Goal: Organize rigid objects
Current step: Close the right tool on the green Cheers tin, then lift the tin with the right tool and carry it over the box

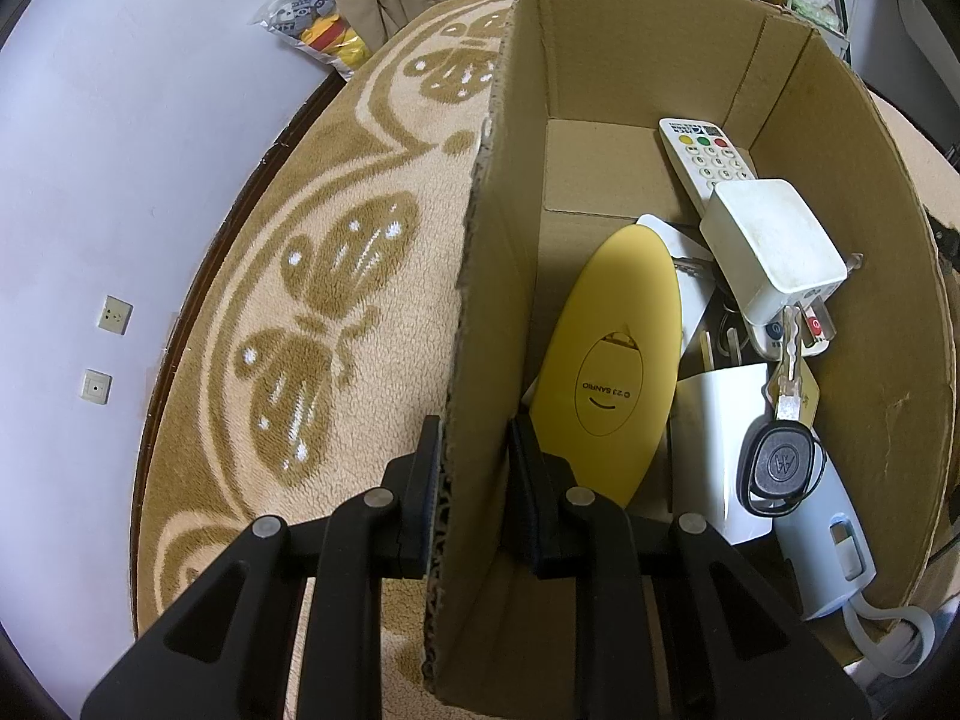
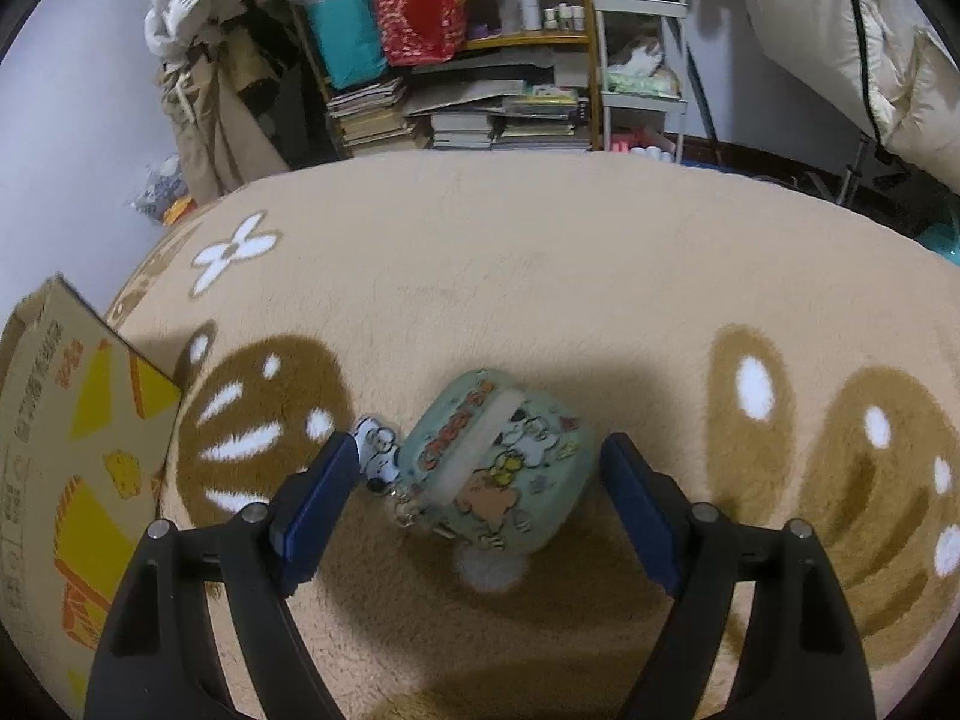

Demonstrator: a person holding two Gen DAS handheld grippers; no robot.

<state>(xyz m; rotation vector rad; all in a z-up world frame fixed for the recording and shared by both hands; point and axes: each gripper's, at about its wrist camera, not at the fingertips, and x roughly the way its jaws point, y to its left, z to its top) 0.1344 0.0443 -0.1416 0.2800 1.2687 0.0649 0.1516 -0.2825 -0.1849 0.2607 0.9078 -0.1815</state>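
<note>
One cardboard box (image 1: 600, 60), one yellow case (image 1: 606, 354), two remotes (image 1: 702, 162), one car key (image 1: 780, 462), one green case (image 2: 498, 456)

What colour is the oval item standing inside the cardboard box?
Yellow, with a thin oval outline printed on it; the oval item shows best in the left wrist view.

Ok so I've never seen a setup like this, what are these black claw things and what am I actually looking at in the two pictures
Those claws are two-finger grippers that a person holds, one per hand, each with a camera looking forward along its fingers. The left wrist view shows the left gripper straddling a wall of the cardboard box, one finger inside, one outside. In the box lie a yellow oval case, a white remote, a white charger and a car key. The right wrist view shows the right gripper open around a small cartoon-printed case lying on the patterned carpet, not yet closed on it.
</note>
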